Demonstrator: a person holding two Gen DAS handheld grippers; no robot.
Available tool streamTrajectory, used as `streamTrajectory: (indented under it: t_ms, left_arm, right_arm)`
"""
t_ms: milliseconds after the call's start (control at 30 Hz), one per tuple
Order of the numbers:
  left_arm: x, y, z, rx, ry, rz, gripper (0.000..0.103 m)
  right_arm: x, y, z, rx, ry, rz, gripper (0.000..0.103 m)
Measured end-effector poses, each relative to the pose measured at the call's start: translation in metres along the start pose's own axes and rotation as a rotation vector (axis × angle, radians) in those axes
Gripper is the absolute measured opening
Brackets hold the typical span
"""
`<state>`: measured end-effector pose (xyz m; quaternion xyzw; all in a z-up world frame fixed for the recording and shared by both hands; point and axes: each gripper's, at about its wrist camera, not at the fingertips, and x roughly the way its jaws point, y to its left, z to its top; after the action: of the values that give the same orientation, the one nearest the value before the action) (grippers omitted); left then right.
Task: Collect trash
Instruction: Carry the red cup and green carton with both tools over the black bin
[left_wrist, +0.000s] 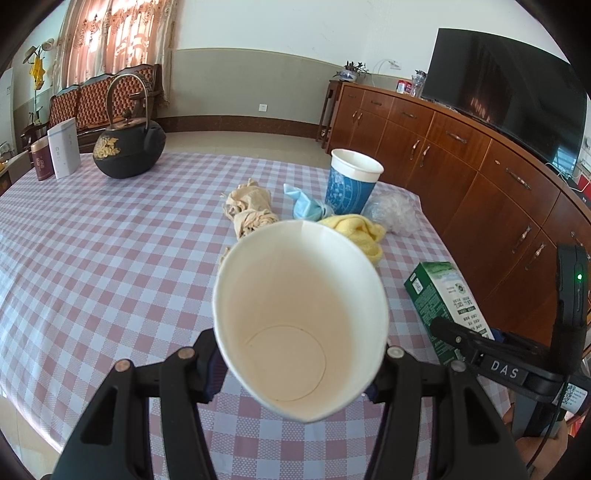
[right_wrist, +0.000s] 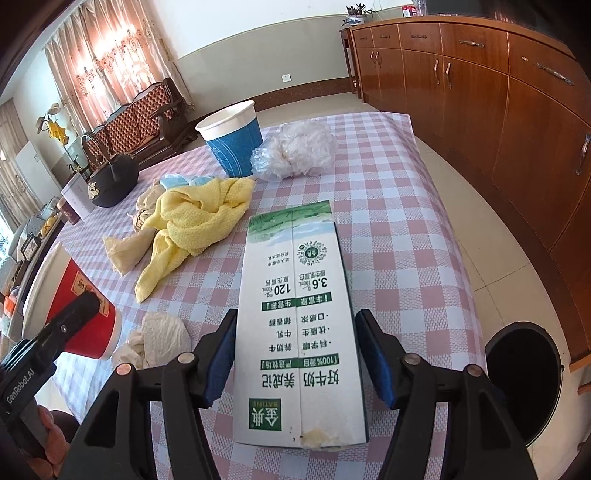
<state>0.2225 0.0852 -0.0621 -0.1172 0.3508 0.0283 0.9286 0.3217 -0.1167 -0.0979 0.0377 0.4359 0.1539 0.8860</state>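
Note:
My left gripper (left_wrist: 299, 365) is shut on a paper cup (left_wrist: 299, 314), squeezed oval, its white inside facing the camera; the right wrist view shows its red outside (right_wrist: 79, 317). My right gripper (right_wrist: 295, 365) is shut on a green and white milk carton (right_wrist: 299, 317), held flat over the checked tablecloth (right_wrist: 399, 236); the carton also shows in the left wrist view (left_wrist: 439, 295). Ahead lie a yellow cloth (right_wrist: 192, 221), a beige rag (left_wrist: 249, 210), a blue face mask (left_wrist: 306, 205), a crumpled plastic bag (right_wrist: 295, 149), a blue paper cup (right_wrist: 234, 142) and a crumpled tissue (right_wrist: 159, 338).
A black bin (right_wrist: 524, 373) stands on the floor right of the table. A black teapot (left_wrist: 129, 147) and two tea tins (left_wrist: 59, 151) stand at the far left. A wooden sideboard (left_wrist: 461, 166) with a TV (left_wrist: 509, 85) runs along the right.

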Motion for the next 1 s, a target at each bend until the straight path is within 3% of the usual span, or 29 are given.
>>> streamTrajectory:
  t_ms: [233,500,767,1000]
  left_arm:
    - [-0.005,0.001,-0.001,-0.005,-0.007,-0.004,0.058]
    - [-0.019,-0.017,-0.001,0.025,-0.023,-0.037,0.058]
    - [-0.031,-0.062,-0.008,0.093,-0.023,-0.103,0.058]
    - [-0.030,-0.118,-0.022,0.166,0.012,-0.190,0.058]
  right_arm:
    - [-0.008,0.006,-0.004,-0.035,-0.036,-0.005,0.057]
    - [-0.049,-0.010,-0.019,0.015,-0.085,0.045,0.057]
    - [-0.092,-0.044,-0.044,0.090,-0.127,0.023,0.056]
    - [-0.127,-0.099,-0.066,0.199,-0.167,-0.035,0.056]
